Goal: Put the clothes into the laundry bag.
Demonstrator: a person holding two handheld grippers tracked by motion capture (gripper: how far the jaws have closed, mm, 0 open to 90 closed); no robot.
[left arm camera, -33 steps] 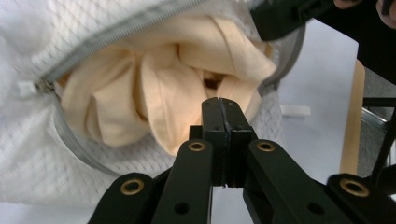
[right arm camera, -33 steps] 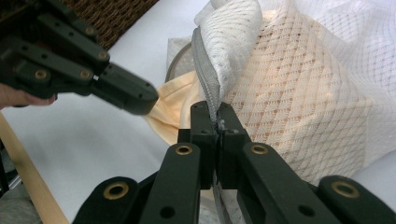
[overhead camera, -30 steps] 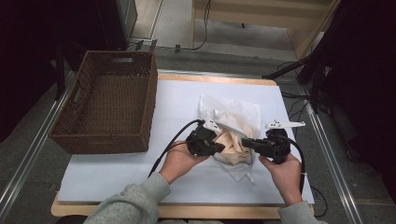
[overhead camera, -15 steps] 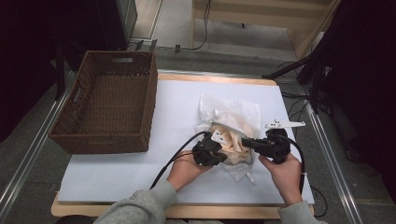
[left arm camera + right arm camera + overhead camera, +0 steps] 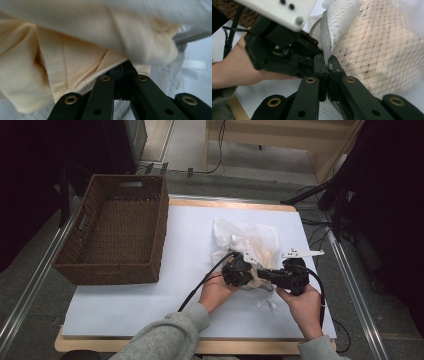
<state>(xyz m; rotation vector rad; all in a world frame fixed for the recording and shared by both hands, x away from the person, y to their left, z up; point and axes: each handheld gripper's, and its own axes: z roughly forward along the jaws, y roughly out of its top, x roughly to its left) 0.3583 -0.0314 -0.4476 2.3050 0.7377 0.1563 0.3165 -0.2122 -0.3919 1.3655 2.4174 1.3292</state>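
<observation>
My left black two-jaw gripper (image 5: 243,271): brass-ringed rivets, black cable. My right black gripper (image 5: 280,276): white plate on top. Grey knit sleeves (image 5: 165,340).

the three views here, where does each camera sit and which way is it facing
High view: above the person's side of the white table, looking forward and down on the brown wicker basket; forearms, both hands, left gripper and right gripper.
Left gripper view: rides on the left gripper, facing cream knitted cloth; its black jaws are shut.
Right gripper view: rides on the right gripper, facing the white mesh laundry bag; jaws shut on its zipper edge.
Shared: the mesh bag appears in the high and right gripper views.
</observation>
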